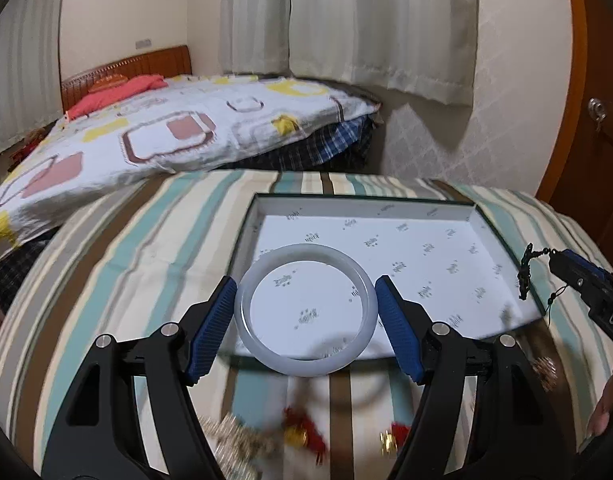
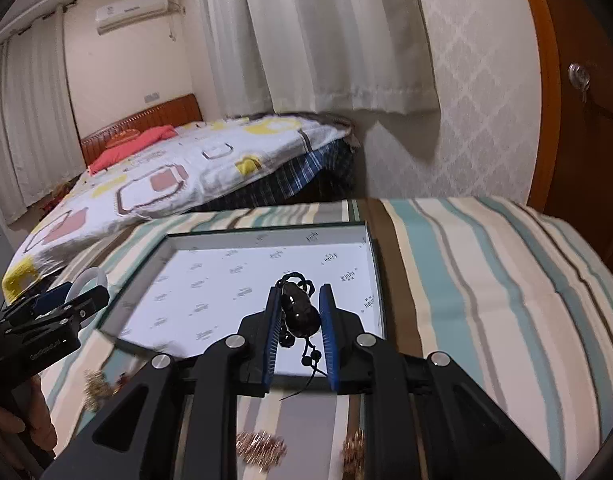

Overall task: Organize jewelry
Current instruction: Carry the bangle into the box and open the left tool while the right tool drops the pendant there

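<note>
My left gripper [image 1: 305, 306] is shut on a pale white bangle [image 1: 305, 366], held flat above the near edge of a shallow white-lined box [image 1: 458, 216] on the striped cloth. The right gripper [image 2: 299, 312] is shut on a dark pendant [image 2: 300, 316] with a black beaded cord, hanging over the box [image 2: 266, 236] near its right side. In the left wrist view the right gripper [image 1: 546, 254] comes in from the right with the black cord [image 1: 524, 276] dangling. In the right wrist view the left gripper [image 2: 82, 294] and the bangle [image 2: 86, 278] show at the left.
Gold chains [image 1: 234, 440] and red-tasselled gold charms [image 1: 302, 434] lie on the striped cloth [image 1: 146, 260] in front of the box. More gold pieces [image 2: 260, 450] lie below the right gripper. A bed [image 1: 166, 128] with a patterned quilt stands behind, curtains and a wooden door to the right.
</note>
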A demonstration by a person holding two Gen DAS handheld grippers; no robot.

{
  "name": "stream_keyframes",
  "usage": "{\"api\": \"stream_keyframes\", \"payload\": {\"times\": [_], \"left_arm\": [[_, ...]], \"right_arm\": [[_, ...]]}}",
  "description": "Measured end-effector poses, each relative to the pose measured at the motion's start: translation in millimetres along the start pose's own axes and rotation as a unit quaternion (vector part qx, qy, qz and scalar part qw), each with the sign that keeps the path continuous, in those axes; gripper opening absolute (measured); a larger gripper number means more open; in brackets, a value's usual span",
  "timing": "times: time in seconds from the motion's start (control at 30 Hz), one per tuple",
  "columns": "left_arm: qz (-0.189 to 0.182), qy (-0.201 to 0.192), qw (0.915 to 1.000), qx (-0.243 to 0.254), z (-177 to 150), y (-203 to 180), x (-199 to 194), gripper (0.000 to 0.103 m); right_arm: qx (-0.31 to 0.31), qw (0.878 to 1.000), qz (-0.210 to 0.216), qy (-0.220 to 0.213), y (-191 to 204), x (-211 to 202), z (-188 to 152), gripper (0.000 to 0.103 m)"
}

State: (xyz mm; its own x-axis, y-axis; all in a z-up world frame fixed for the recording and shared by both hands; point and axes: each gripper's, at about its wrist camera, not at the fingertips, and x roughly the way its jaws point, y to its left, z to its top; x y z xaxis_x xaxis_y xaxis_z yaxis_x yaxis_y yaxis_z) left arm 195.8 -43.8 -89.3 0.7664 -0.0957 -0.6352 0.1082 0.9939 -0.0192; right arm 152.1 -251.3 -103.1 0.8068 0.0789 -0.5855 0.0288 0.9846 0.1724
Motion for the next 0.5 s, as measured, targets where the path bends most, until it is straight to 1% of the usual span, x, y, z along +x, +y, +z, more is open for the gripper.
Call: {"api": "stream_keyframes", "payload": {"times": [0.13, 0.27, 0.33, 0.5], "left_arm": [[0.000, 0.040, 0.9992, 0.002, 0.9, -3.7, 44.7, 0.069], [0.001, 0.074, 0.9972, 0.000, -5.7, -3.2, 73.5, 0.069], [-0.005, 0.092, 0.9958, -0.004, -9.8, -2.8, 82.3, 0.069], [-0.010, 0.103, 0.9945, 0.012, -15.6, -9.2, 88.7, 0.069]], "right_arm": [[0.005, 0.999, -0.005, 0.036, -7.4, 32.7, -2.9, 0.020], [0.008, 0.998, -0.014, 0.067, -13.6, 54.8, -7.2, 0.020], [0.011, 0.997, -0.020, 0.077, -16.9, 60.5, -9.6, 0.020], [0.011, 0.995, -0.025, 0.096, -20.1, 67.8, -15.4, 0.020]]}}
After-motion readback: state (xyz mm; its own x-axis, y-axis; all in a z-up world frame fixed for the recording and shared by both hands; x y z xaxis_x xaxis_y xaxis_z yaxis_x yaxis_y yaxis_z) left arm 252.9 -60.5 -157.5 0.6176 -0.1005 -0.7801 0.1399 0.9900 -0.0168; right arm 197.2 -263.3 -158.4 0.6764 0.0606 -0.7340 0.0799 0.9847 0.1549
